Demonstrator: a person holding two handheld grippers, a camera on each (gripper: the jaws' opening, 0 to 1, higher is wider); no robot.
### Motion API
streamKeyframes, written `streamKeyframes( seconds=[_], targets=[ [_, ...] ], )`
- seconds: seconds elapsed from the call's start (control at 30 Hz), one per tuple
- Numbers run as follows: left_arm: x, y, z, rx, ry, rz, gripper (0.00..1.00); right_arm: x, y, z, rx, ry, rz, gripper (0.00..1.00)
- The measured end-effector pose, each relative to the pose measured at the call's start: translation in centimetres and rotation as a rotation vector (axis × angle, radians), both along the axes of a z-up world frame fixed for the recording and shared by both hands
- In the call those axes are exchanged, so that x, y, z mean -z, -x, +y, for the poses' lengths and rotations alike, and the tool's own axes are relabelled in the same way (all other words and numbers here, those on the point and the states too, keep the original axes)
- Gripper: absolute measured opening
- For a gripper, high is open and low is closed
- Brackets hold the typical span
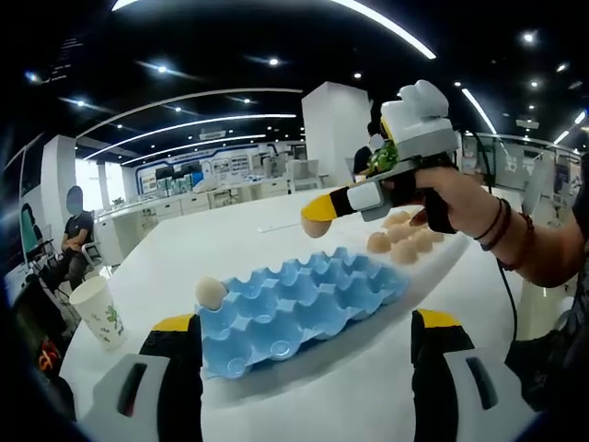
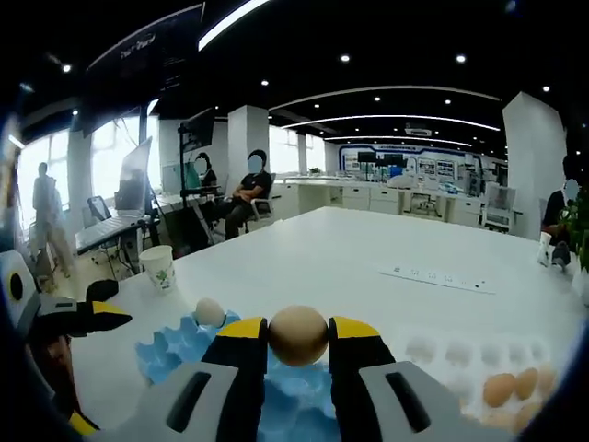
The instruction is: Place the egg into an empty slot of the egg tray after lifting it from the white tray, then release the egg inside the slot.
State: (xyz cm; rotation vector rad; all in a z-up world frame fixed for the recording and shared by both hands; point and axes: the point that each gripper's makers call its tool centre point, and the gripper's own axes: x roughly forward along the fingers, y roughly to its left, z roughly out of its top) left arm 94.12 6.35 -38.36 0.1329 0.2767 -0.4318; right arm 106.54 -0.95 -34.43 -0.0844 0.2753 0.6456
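Observation:
My right gripper is shut on a brown egg, held in the air above the blue egg tray. In the left gripper view the right gripper reaches in from the right in a person's hand, its egg hanging over the far edge of the blue tray. One pale egg sits in the tray's near-left corner slot. The white tray at the right holds several brown eggs. My left gripper stands open, a jaw on each side of the blue tray's near edge.
A paper cup stands on the white table left of the blue tray. A power strip lies farther back on the table. People sit at desks beyond the table's far left side.

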Motion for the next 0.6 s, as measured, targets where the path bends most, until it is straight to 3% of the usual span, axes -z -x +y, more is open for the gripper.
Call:
streamKeyframes(
  seconds=[0.33,0.6],
  targets=[
    [0.2,-0.2,-0.2,0.012,-0.002,0.004,0.96,1.3,0.7,2.6,-0.051,-0.012,0.061,0.27],
    [0.4,-0.2,-0.3,0.017,-0.008,0.009,0.96,1.7,0.7,4.0,-0.073,-0.009,0.067,0.27]
  ],
)
